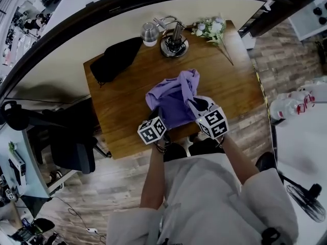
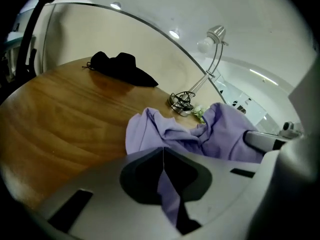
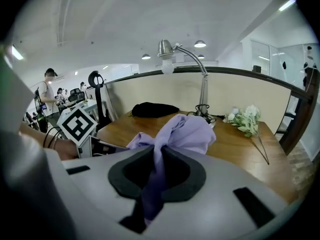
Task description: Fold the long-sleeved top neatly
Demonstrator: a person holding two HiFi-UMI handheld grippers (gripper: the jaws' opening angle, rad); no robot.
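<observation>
The lilac long-sleeved top (image 1: 173,100) lies bunched near the front of the wooden table (image 1: 122,101). My left gripper (image 1: 159,120) is shut on its near left edge; a strip of lilac cloth (image 2: 167,194) runs between the closed jaws in the left gripper view. My right gripper (image 1: 196,106) is shut on a thicker gather of the top (image 3: 156,169), which rises from the jaws to a raised lump (image 3: 187,131). Both grippers hold their parts slightly above the table, close together at the near edge.
A black cloth (image 1: 115,60) lies at the table's back left. A desk lamp (image 1: 171,37) with a round base and a spray of white flowers (image 1: 212,29) stand at the back. A curved partition (image 1: 61,34) rings the table. An office chair (image 1: 66,142) stands to the left.
</observation>
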